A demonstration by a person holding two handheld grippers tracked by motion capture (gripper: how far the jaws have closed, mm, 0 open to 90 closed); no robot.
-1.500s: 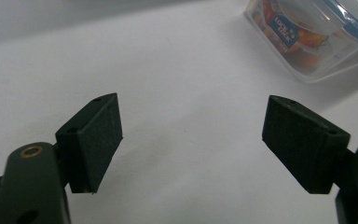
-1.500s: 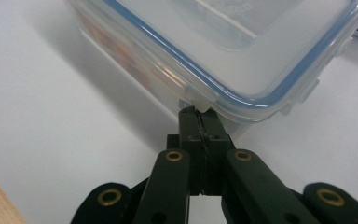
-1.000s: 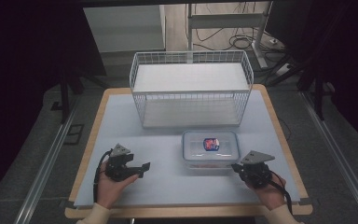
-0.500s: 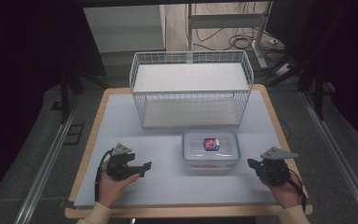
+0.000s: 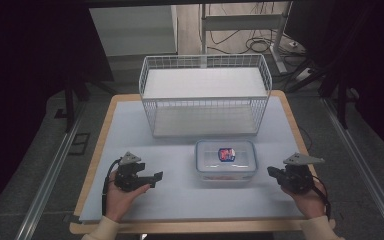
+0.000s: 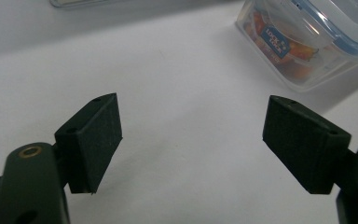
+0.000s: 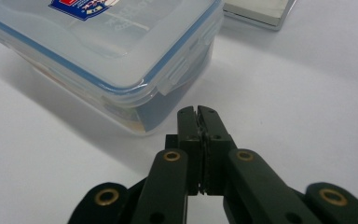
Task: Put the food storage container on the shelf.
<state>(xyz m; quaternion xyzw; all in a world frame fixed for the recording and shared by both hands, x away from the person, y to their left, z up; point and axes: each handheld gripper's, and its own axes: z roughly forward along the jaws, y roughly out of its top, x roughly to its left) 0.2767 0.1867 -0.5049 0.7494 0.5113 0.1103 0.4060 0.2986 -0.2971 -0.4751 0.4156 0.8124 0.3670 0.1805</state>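
Container [image 5: 225, 160] between left gripper [image 5: 152, 178] agape, right gripper [image 5: 272, 172] closed.

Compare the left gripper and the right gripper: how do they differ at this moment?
The left gripper has its jaws wide apart; the right gripper has them pressed shut. The left sits farther from the clear lidded container; the right points at its corner, close by. Both are hand-held over the table, holding nothing.

The tabletop [image 5: 130, 130] is brightly lit from above, while the room around it falls dark. Close-up views are soft, with blurred near jaws and faint shadows under the container [image 7: 98, 56].
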